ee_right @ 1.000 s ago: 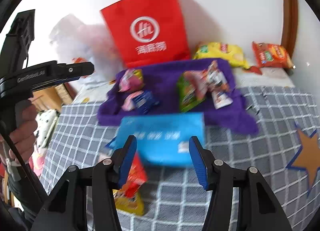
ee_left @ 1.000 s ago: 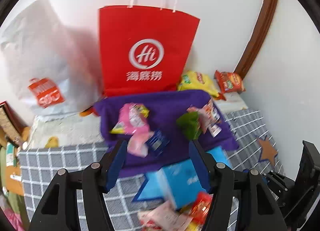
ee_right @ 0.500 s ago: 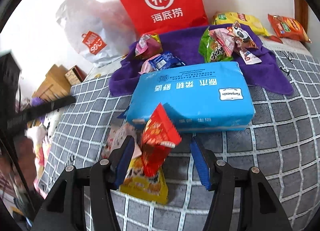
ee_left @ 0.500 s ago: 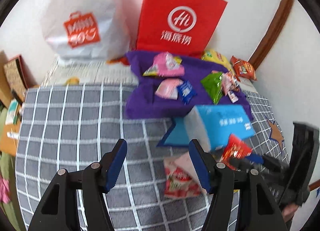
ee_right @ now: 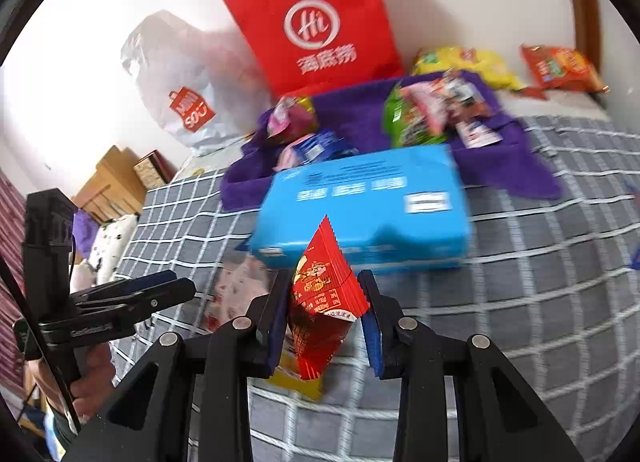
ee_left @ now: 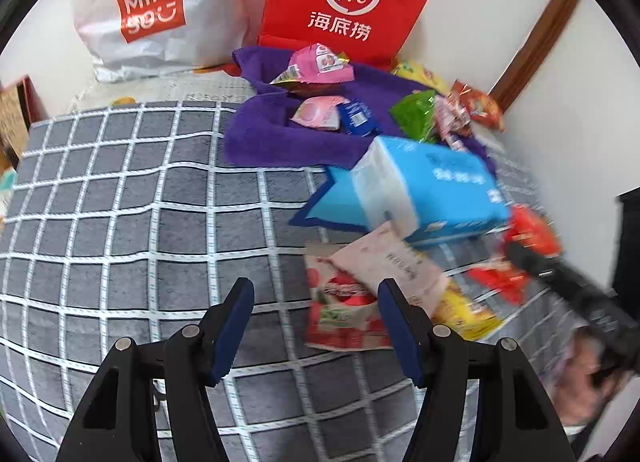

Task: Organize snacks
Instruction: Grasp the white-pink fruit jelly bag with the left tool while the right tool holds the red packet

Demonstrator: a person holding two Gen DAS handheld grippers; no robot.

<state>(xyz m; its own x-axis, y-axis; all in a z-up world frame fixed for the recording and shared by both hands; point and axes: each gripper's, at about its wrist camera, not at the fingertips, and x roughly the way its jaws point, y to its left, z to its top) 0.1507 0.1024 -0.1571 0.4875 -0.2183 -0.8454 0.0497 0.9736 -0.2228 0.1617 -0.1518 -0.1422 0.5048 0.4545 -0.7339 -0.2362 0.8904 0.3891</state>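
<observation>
My right gripper (ee_right: pixel 324 302) is closing on a red snack packet (ee_right: pixel 324 294), which stands upright between the jaws with both pads against its sides. A yellow packet (ee_right: pixel 296 378) lies beneath it. Just behind sits a blue tissue pack (ee_right: pixel 368 205). My left gripper (ee_left: pixel 316 326) hovers open over the grey checked blanket (ee_left: pixel 120 221), nothing between its fingers. A red-and-white packet (ee_left: pixel 344 310) and a pale pink packet (ee_left: pixel 396 266) lie by its right finger. Several snacks rest on a purple towel (ee_left: pixel 256 137) farther back.
A red paper bag (ee_left: pixel 348 1) and a white plastic bag (ee_left: pixel 160 13) stand against the wall behind the towel. Yellow (ee_right: pixel 464 61) and orange (ee_right: pixel 560 65) snack bags lie at the back right. Wooden boxes (ee_right: pixel 112 181) sit beyond the blanket's left edge.
My right gripper has come down over the red packet and its jaws have narrowed onto it. My left gripper has dropped lower over the blanket, still open.
</observation>
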